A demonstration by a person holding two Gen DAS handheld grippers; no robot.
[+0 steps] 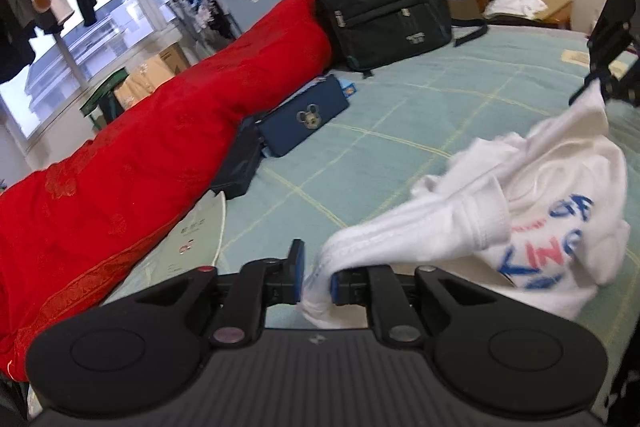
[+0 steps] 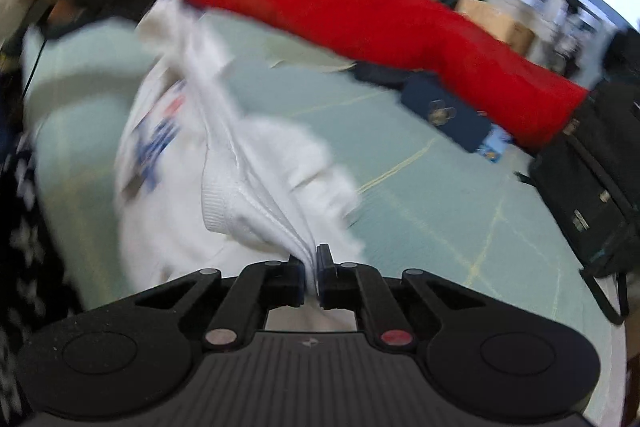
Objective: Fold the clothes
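Two grippers pinch one white sweatshirt (image 1: 532,211) above the pale green bed sheet (image 1: 400,131) — left gripper (image 1: 316,277) clamps a bunched edge, right gripper (image 2: 309,273) nips folded fabric — beside a red quilt (image 1: 160,147).

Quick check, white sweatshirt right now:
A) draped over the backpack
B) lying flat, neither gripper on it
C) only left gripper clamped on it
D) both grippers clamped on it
D: the left gripper pinches a bunched edge of the white sweatshirt, and the right gripper is shut on another fold of it, the garment crumpled between them over the green bedsheet.
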